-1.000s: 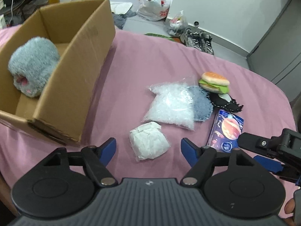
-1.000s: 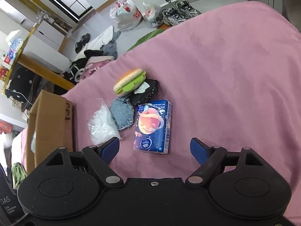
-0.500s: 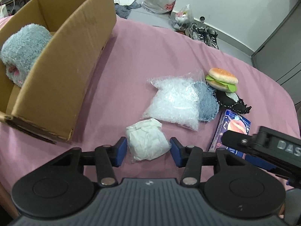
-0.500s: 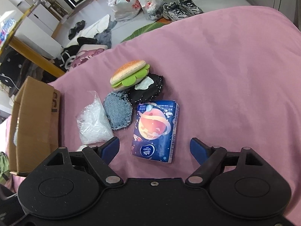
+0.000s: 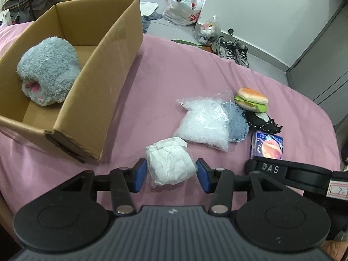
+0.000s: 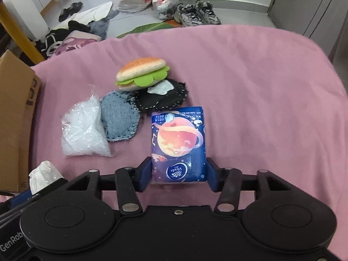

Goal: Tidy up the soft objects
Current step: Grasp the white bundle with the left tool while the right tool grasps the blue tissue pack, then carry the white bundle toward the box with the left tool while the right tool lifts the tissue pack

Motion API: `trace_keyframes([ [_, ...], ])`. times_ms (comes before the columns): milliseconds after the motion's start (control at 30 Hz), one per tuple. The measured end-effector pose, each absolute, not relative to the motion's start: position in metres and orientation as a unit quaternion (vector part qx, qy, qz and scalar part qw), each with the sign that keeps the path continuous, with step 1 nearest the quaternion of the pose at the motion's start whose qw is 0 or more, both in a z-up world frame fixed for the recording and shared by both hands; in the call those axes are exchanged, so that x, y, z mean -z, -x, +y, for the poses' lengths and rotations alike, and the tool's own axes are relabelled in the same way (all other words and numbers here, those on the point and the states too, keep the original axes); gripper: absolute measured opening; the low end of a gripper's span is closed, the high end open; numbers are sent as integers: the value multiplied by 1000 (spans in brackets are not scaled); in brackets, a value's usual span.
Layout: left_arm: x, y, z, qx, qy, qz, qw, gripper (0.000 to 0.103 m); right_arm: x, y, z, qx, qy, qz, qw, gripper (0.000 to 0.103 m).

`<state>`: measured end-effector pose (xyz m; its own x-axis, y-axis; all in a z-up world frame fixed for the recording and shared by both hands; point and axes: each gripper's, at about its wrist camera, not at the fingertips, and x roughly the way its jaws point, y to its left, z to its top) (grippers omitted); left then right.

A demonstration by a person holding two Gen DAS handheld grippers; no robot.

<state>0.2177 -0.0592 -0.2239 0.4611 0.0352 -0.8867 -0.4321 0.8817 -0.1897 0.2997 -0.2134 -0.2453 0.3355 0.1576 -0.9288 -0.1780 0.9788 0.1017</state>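
Left tongs [image 5: 171,175]: blue pads bracket the white crumpled wad [image 5: 170,161], both pads at or just off its sides; firm grip not confirmed. Right tongs [image 6: 178,175]: pads pressed against both sides of the tissue pack [image 6: 178,143], which rests on the pink worktop [image 6: 261,91]. Cardboard box [image 5: 104,69] ahead-left of left tongs, grey plush [image 5: 47,71] inside.
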Motion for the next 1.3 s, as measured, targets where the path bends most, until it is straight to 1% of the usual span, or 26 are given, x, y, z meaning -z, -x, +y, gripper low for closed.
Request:
trace_keyframes([
  [233,209,-212,-59,-130,194,493,838,49,222,-286,-230,-112,-28,565,817,49],
  [400,195,-205,-60,-115,193,485,845,49,201,-275,-236,-118,-49,546,828,50],
  [800,163,-180,-55,-97,182,456,866,49,171,-254,-240,-105,-60,518,847,50],
  [1300,137,-156,-44,-70,176,437,879,49,142,-225,-239,-117,-75,483,865,50],
])
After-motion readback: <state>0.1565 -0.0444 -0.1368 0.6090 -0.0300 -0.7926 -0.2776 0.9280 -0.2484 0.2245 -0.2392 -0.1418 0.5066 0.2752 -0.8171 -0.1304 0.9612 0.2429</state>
